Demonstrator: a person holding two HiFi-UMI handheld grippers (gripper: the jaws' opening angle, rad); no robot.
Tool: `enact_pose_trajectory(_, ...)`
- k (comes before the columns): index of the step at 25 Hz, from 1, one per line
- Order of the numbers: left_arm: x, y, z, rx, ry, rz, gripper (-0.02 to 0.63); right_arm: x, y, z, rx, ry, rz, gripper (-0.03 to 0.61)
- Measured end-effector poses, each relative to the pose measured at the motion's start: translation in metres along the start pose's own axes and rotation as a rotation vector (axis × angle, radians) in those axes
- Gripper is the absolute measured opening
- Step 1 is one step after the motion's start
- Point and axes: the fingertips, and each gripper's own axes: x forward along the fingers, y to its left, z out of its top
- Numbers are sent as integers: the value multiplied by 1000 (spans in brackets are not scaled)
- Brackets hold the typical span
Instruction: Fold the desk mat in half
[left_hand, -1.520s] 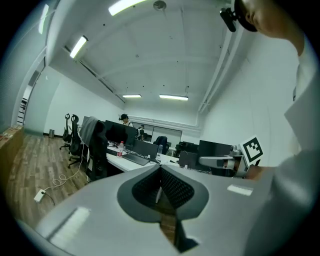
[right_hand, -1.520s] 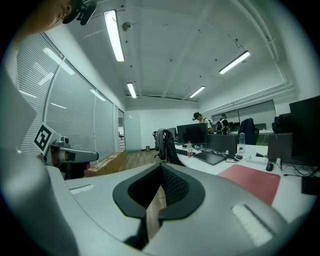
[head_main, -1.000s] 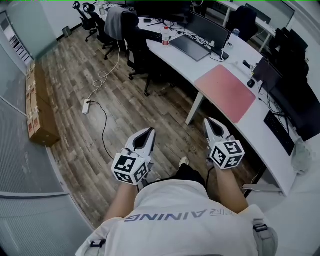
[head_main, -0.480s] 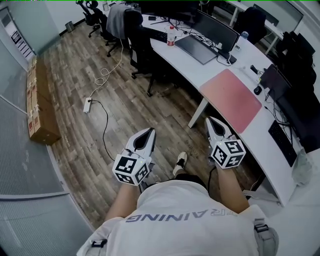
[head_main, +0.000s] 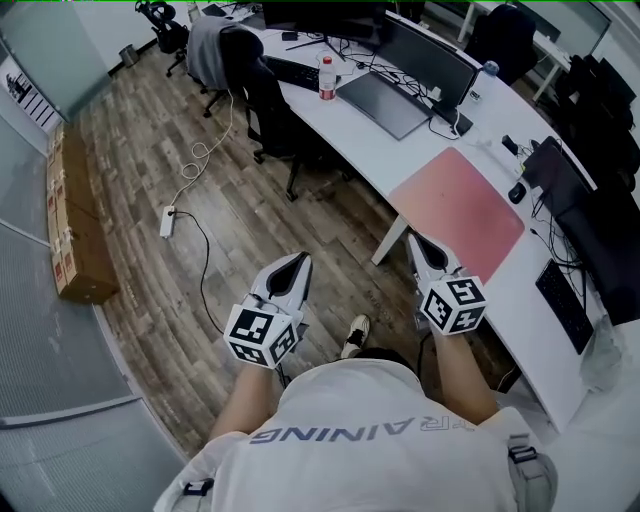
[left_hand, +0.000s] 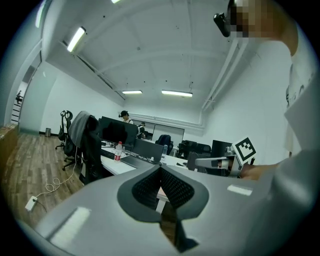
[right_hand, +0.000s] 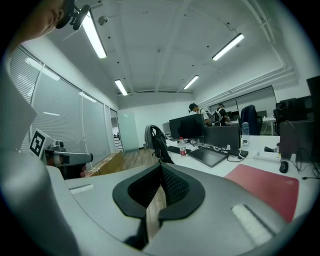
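Note:
A pink desk mat (head_main: 457, 212) lies flat and unfolded on the white curved desk (head_main: 400, 150); it also shows at the lower right of the right gripper view (right_hand: 265, 185). Both grippers are held in front of the person's waist, over the wooden floor and short of the desk's edge. My left gripper (head_main: 297, 262) is shut and holds nothing; its jaws meet at the tip in its own view (left_hand: 160, 170). My right gripper (head_main: 416, 240) is also shut and empty (right_hand: 161, 167), its tip close to the mat's near corner.
On the desk are a dark laptop (head_main: 385, 100), monitors (head_main: 425, 62), a bottle (head_main: 325, 75), a mouse (head_main: 517, 192) and a keyboard (head_main: 565, 295). An office chair with a jacket (head_main: 235, 55) stands by the desk. A power strip and cable (head_main: 167, 220) and cardboard boxes (head_main: 70, 240) are on the floor.
The person has taken a step, so the desk and mat have shifted a little in the head view. Both grippers keep the same pose and stay shut.

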Motion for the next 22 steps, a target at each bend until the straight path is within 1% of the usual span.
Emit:
enact_pose_trajectory(6, 78, -8, 16, 25, 18, -15, 0, 25, -74, 18, 48, -26, -25, 17)
enact_pose_trajectory(10, 127, -23, 27, 91, 28, -38, 0, 39, -118, 23, 70, -47, -29, 17)
enact_pose_trajectory(12, 145, -29, 26, 106, 35, -47, 0, 47, -138, 18, 88, -45, -36, 17)
enact_pose_trajectory(15, 164, -30, 22, 99, 62, -55, 0, 59, -157, 14, 113, -42, -40, 17)
enact_pose_trajectory(18, 184, -24, 19, 81, 80, -56, 0, 66, -171, 13, 114, -38, -51, 17)
enact_pose_trajectory(20, 202, -20, 20, 67, 85, -64, 0, 71, -186, 10, 121, -21, -73, 17)
enact_pose_trajectory(22, 220, -17, 24, 72, 89, -88, 0, 78, -199, 7, 134, -3, -100, 17)
